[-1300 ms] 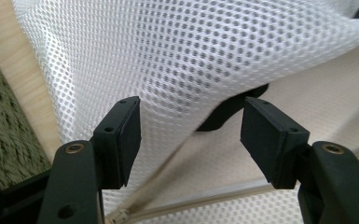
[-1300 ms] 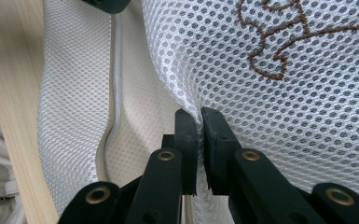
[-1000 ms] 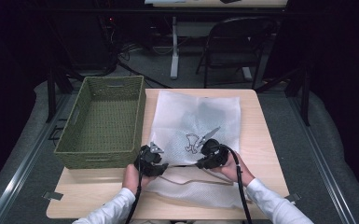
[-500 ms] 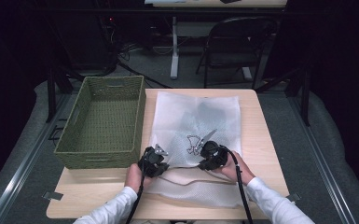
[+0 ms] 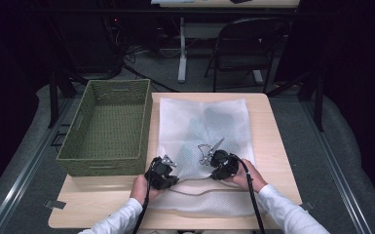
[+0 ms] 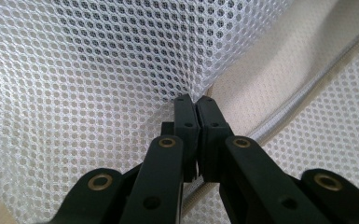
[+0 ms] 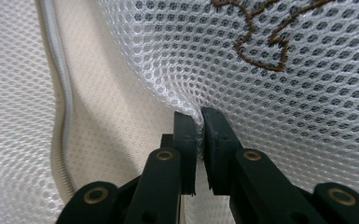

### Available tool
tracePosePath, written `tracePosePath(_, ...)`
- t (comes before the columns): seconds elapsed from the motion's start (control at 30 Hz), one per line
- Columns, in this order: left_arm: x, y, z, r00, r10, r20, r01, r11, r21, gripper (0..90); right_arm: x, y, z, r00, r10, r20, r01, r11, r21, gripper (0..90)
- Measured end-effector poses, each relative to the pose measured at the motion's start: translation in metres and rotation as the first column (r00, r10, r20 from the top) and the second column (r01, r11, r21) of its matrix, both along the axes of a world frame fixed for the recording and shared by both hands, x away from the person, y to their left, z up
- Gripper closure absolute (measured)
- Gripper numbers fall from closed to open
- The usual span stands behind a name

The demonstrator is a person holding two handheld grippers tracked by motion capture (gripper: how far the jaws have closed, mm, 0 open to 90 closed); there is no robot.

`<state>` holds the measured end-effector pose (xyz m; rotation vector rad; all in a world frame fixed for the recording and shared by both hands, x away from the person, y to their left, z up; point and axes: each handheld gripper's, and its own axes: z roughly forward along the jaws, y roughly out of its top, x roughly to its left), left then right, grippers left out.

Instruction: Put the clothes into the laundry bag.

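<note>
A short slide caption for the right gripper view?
Right gripper pinching a fold of white mesh bag beside its zip.

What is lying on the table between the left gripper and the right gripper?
In the high view, the white mesh bag spans the stretch between the left gripper and the right gripper; each pinches a fold of it.

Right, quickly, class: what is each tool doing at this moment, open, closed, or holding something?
Left tool: closed, pinching the white mesh bag.
Right tool: closed, pinching the same mesh bag's upper layer.
</note>
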<state>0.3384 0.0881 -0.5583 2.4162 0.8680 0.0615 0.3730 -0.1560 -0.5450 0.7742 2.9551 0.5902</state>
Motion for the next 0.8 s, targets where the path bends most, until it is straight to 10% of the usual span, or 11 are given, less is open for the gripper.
tracePosePath(0.27,-0.001,0.001,0.000,1.0000,0.002,-0.005,-0.002,1.0000,-0.008,85.2,0.001,-0.001,-0.002,0.9997,0.013,-0.021,-0.013,0.999,-0.036,78.5)
tracePosePath(0.8,-0.025,0.018,0.027,0.9986,-0.045,0.028,0.045,0.9990,0.001,38.9,-0.011,-0.005,0.025,0.9961,0.084,0.026,-0.086,0.993,0.075,32.3)
